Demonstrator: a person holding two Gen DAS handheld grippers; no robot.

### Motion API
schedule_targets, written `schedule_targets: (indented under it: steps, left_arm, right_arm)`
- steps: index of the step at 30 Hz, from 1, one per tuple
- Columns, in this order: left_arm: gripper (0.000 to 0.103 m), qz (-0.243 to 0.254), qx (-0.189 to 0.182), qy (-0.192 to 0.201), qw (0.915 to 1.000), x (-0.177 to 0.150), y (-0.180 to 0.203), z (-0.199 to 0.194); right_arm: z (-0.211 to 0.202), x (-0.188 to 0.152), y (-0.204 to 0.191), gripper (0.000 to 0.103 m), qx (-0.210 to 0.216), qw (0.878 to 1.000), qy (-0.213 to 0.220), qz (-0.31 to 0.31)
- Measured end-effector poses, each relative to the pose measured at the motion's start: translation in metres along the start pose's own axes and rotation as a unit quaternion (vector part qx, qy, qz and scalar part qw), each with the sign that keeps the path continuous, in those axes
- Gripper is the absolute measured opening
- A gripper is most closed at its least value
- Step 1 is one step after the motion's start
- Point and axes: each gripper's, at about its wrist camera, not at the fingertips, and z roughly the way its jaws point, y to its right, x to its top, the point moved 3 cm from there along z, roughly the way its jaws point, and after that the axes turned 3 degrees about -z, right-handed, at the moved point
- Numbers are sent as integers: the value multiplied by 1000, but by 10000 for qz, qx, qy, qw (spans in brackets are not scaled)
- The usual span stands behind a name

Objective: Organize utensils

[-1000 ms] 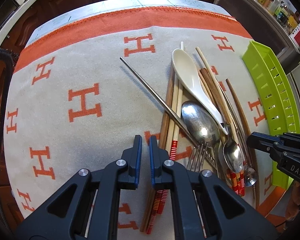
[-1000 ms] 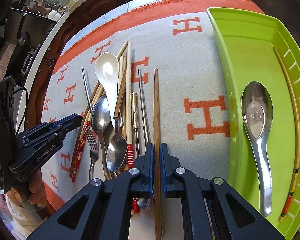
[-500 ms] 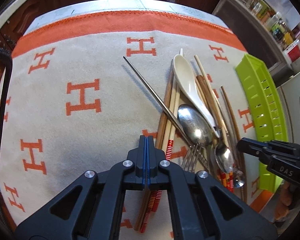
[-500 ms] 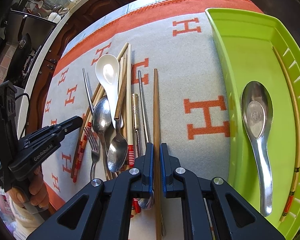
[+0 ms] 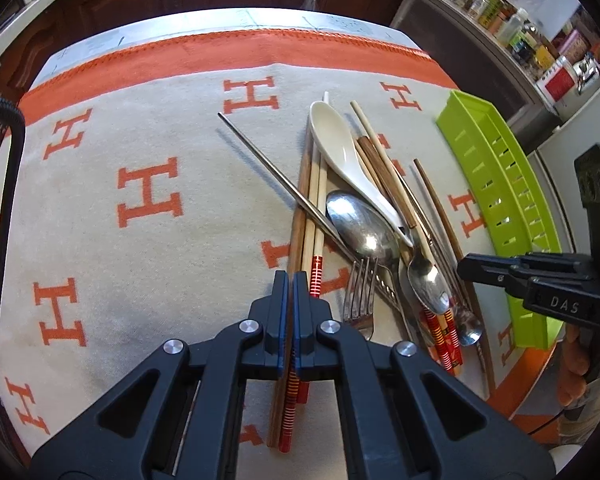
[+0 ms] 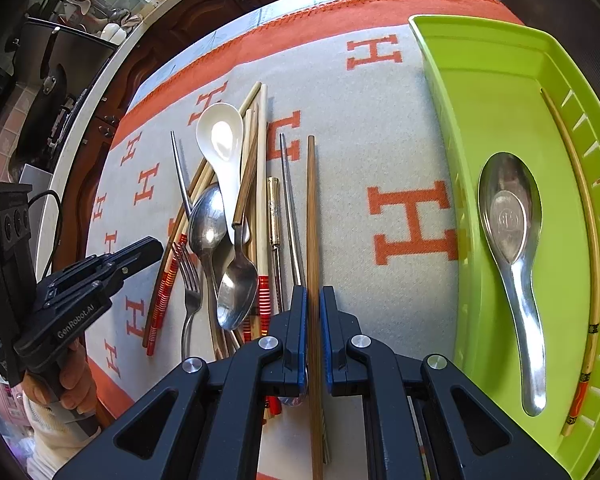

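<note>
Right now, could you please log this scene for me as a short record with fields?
Right gripper: closed on brown chopstick
Left gripper: over the pile's left edge, jaws nearly together, grip unclear
Tray: holds metal spoon and striped chopstick
Pile: white spoon, fork, more spoons and chopsticks, on cloth

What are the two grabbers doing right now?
Left gripper: shut on the striped chopstick.
Right gripper: shut on the brown chopstick.

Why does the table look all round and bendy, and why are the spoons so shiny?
Both wrist views use fisheye lenses, so the blanket edges curve. In the right wrist view, light glares off the metal spoon in the green tray; in the left, the steel chopstick casts a shadow.
</note>
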Motion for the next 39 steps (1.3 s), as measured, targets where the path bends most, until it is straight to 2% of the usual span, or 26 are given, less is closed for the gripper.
schedule_targets:
  steps: [10,14,25,31,39]
  left_arm:
    - [0,385,414,103,9983,3,11,7]
    - [6,367,498,-8,9981,6,8,13]
    - [7,448,665,151,9967,13,16,19]
    - [4,115,725,62,9973,7,9,14]
    - [4,-673,796,36,9945,-33,-13,-9]
  right_arm:
    - [-1,-2,1,6,14,10000,-11,-15]
    - [-1,-1,2,6,33,10000,-20,-13]
    - [2,1,2,6,63,10000,-30,13]
    - [-2,-1,4,6,114,9999,11,117]
    - [-14,-10,6,6,216,9995,94,187]
